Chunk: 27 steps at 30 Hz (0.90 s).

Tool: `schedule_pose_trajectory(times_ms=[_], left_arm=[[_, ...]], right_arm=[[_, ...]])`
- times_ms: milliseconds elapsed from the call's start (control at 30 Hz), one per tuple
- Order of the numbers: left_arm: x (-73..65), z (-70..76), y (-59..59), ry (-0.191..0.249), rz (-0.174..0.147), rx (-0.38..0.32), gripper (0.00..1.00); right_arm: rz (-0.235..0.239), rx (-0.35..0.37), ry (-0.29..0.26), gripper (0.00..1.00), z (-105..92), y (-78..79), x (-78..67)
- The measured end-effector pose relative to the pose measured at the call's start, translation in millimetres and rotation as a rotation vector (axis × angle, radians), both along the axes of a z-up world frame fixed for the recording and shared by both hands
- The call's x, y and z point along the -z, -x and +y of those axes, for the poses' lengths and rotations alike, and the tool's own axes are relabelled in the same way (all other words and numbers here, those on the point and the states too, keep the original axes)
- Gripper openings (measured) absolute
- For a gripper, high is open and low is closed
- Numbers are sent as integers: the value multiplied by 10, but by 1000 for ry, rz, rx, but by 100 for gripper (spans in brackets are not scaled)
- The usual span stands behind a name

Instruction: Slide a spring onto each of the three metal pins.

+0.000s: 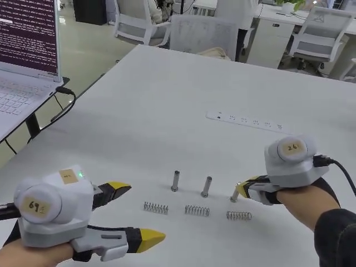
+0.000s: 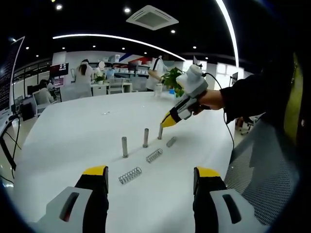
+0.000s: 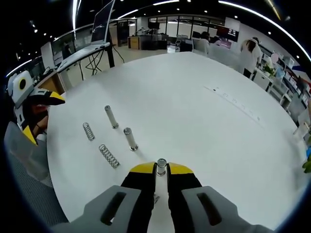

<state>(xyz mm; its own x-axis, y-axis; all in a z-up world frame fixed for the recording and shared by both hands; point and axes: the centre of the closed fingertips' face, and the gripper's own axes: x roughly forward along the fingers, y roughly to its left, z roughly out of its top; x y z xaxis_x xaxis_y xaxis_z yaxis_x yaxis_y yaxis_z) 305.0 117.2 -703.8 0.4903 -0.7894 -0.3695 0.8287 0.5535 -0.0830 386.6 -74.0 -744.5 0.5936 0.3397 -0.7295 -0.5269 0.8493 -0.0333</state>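
Three metal pins stand upright in a row on the white table: left pin (image 1: 175, 181), middle pin (image 1: 206, 186), right pin (image 1: 236, 193). In front of each lies a spring: left spring (image 1: 156, 208), middle spring (image 1: 197, 210), right spring (image 1: 238, 215). My right gripper (image 1: 248, 187) is shut on the right pin (image 3: 161, 164), its yellow tips clamped around the pin's top. My left gripper (image 1: 136, 214) stands open with nothing between its fingers, near the table's front, left of the left spring (image 2: 129, 175). The springs (image 3: 109, 156) lie loose, touching no pin.
A white power strip (image 1: 247, 121) lies beyond the pins. A laptop (image 1: 22, 55) sits on a side desk at the left with a black cable (image 1: 67, 108) hanging from it. Office chairs (image 1: 206, 33) stand at the table's far edge.
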Motion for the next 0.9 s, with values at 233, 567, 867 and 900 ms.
schedule_pose_trajectory(times_ms=[233,567,867,900], left_arm=[[-6,1,-3,3,-1,-2,68],[-6,0,-1,2,-2,-1,68],[-5,-7,4,1,-1,0,68],[-6,-7,4,2,0,-1,68]], right_arm=[[-3,-9,9,6,-8,2,1],[-2,-20,6,12,-7,31,8],[-3,-27,7,15,-37,66,19],[2,-30,6,15,-42,83,31]])
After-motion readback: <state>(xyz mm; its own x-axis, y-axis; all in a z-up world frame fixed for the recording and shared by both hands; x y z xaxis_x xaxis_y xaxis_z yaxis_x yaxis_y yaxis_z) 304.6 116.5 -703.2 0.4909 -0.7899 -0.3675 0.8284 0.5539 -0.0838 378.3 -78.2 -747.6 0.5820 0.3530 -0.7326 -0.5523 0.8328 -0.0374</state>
